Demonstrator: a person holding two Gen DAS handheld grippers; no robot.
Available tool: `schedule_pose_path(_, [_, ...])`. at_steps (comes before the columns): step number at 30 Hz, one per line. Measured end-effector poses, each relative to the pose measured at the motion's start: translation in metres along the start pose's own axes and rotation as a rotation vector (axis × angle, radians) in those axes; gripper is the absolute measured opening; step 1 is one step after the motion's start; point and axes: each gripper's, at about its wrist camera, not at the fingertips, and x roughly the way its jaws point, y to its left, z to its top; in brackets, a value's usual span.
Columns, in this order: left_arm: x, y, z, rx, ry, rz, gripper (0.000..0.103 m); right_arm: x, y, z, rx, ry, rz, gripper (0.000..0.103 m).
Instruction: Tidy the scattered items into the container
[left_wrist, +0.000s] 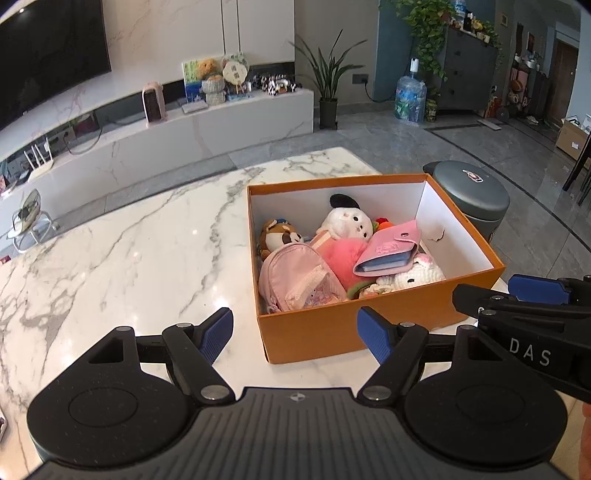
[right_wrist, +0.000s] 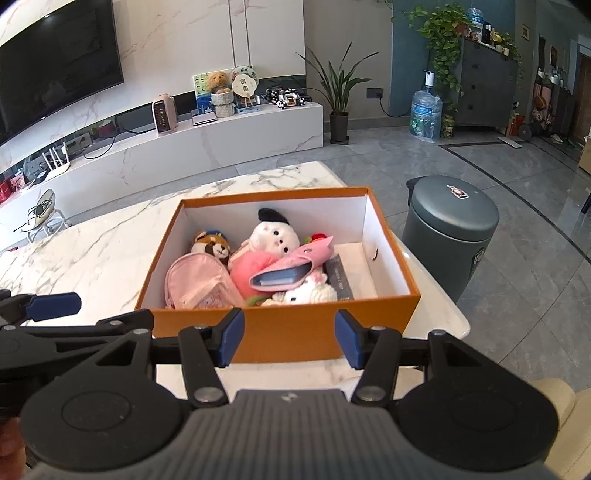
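orange box (left_wrist: 314, 336) sits just ahead of both grippers' fingers (left_wrist: 218, 334), spread apart and empty, touching nothing.

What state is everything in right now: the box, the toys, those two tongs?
Orange box: lidless, upright on the marble table.
Pink backpack: lying inside the box.
Pink card holder: snapped shut, resting on top of the plush toys.
White plush: in the box.
Left tongs: open, empty.
Right tongs: open, empty.
Grey bin: lid closed.
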Motion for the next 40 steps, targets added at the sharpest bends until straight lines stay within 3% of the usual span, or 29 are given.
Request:
schedule_pose_path(7, [0.003, -0.003, 0.013, -0.007, 0.065, 0.011, 0.087, 0.000, -0.004, 0.016, 0.048, 0.066, 0.001, 0.058])
schedule_pose_path(40, [0.003, -0.002, -0.004, -0.031, 0.078, 0.025, 0.083, 0.005, -0.002, 0.004, 0.041, 0.098, 0.003, 0.058])
